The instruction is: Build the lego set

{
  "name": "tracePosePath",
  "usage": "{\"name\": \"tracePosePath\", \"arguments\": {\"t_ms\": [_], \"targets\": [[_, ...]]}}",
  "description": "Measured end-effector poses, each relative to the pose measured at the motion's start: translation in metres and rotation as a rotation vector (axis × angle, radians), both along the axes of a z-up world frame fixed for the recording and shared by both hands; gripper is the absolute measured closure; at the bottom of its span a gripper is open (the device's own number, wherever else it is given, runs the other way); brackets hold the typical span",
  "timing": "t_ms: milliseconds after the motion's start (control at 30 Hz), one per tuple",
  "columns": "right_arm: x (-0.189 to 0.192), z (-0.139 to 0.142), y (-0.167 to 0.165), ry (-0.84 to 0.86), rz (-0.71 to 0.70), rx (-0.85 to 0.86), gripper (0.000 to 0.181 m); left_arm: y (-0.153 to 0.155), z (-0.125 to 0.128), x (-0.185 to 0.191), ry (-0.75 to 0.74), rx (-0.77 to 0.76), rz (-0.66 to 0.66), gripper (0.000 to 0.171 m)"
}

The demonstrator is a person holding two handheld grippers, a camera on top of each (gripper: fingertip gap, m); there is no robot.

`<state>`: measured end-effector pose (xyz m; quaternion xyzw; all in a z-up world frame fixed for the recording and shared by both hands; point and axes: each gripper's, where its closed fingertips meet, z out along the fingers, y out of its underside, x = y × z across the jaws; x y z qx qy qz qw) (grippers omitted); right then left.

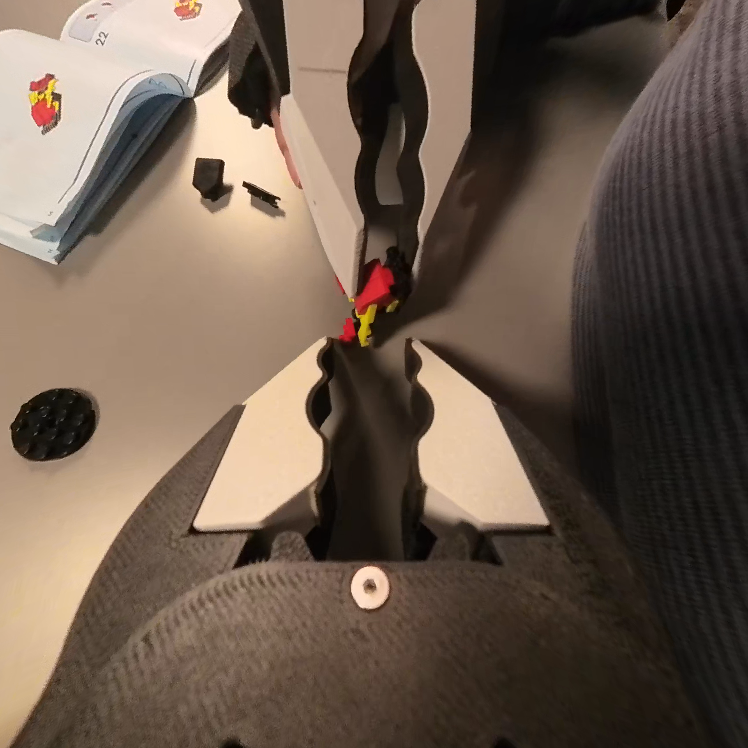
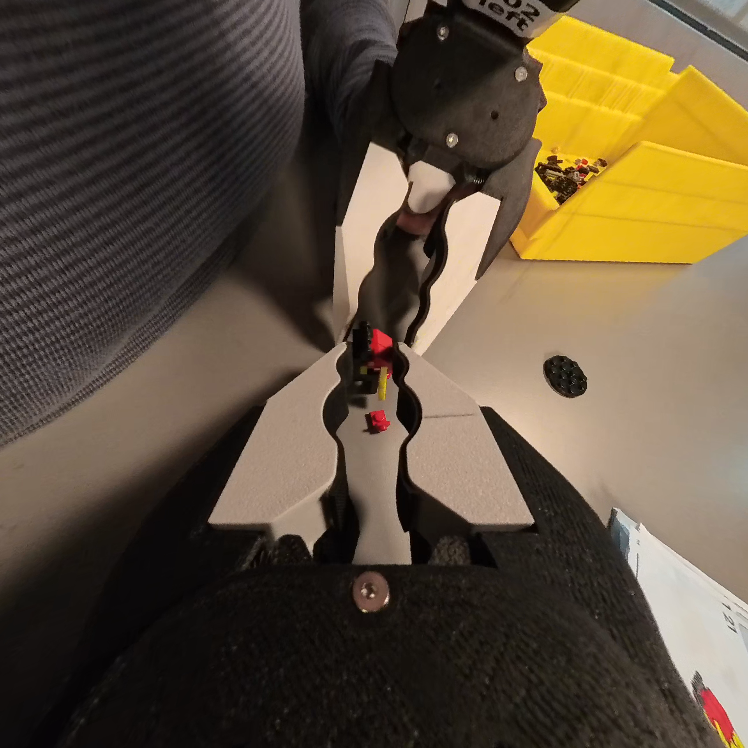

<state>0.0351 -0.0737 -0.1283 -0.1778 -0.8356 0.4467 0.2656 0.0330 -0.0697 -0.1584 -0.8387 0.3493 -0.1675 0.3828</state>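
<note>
My right gripper [image 2: 372, 345] is shut on a small lego model [image 2: 370, 360] of red, black and yellow pieces, held above the table. In the left wrist view the right gripper [image 1: 384, 283] comes down from the top with the model [image 1: 376, 289] at its tips. My left gripper [image 1: 370, 342] is open and empty, tip to tip with the right one, just under the model's lower end. A small loose red piece [image 2: 377, 421] shows below the model, apart from it; I cannot tell whether it rests on the table.
A round black studded plate [image 1: 52, 423] lies on the table [image 1: 182, 324]. Two small black pieces [image 1: 208, 176] [image 1: 261, 194] lie near an open instruction booklet [image 1: 81, 141]. Yellow bins [image 2: 647, 210] with loose pieces stand behind. A dark ribbed sleeve [image 1: 668, 324] fills one side. My two grippers' fingertips are within a few centimetres of each other. My left gripper's tips are some 12 cm from the round black studded plate [image 1: 52, 423]. Look for it in the right wrist view [image 2: 568, 376] too.
</note>
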Motion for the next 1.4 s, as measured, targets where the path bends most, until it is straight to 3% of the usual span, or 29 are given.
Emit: {"name": "tracePosePath", "arguments": {"t_ms": [433, 600, 1100, 1400], "targets": [[-0.0003, -0.0003, 0.0002, 0.008, -0.006, 0.015, 0.165, 0.0058, -0.0002, 0.0040, 0.029, 0.031, 0.008, 0.145], [-0.0001, 0.0000, -0.0005, 0.005, -0.006, 0.007, 0.165, 0.0088, -0.0002, 0.0010, 0.046, 0.046, 0.033, 0.157], [0.0066, 0.0055, -0.0037, 0.110, -0.012, 0.076, 0.168, 0.0054, 0.0044, 0.0091, 0.185, 0.239, -0.069, 0.162], [0.0093, -0.0038, -0.0021, 0.061, -0.050, 0.101, 0.162, 0.0050, 0.0042, 0.0097, 0.176, 0.232, -0.074, 0.162]]}}
